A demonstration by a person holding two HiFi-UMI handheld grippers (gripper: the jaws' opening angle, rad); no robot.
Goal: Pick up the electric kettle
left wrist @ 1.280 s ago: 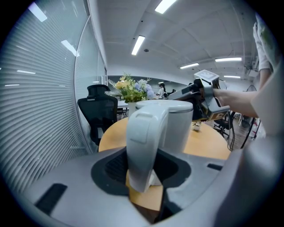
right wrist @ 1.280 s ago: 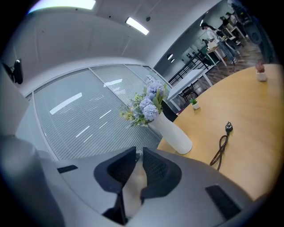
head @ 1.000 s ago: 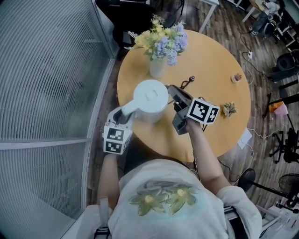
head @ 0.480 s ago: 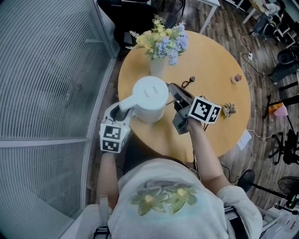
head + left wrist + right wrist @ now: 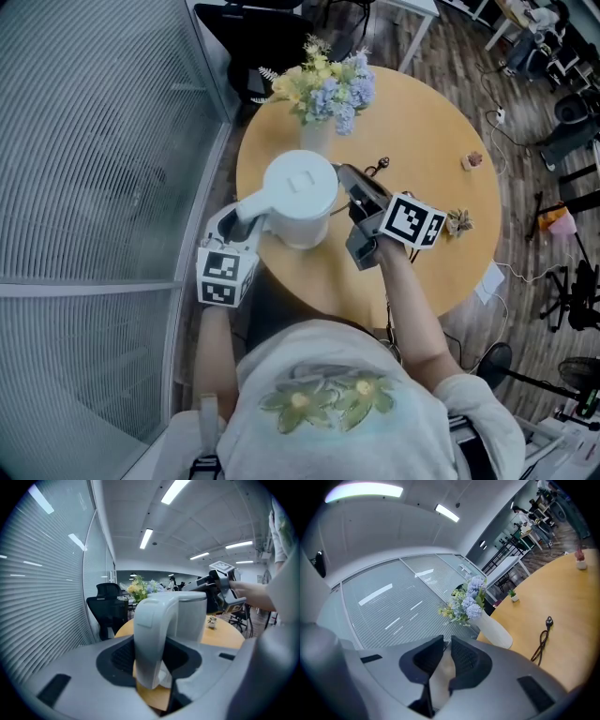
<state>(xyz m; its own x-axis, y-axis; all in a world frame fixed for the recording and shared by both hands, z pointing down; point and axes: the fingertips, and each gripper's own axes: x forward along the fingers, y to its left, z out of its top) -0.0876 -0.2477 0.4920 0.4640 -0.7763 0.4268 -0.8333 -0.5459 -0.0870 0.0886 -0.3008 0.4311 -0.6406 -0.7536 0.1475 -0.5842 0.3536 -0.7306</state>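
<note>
The white electric kettle hangs over the near left part of the round wooden table, lid up. My left gripper is shut on its curved handle, which fills the gap between the jaws in the left gripper view. From the right, my right gripper is shut on the kettle's edge; only a pale sliver of the kettle shows between its dark pads. The kettle's underside and the table beneath it are hidden.
A white vase of yellow and blue flowers stands just behind the kettle. A black cable lies beside the right gripper. Two small potted plants sit at the table's right. A glass wall with blinds runs along the left, a black chair behind.
The kettle and both grippers have risen a little together; the kettle looks slightly larger and the left marker cube has slid toward the lower left.
</note>
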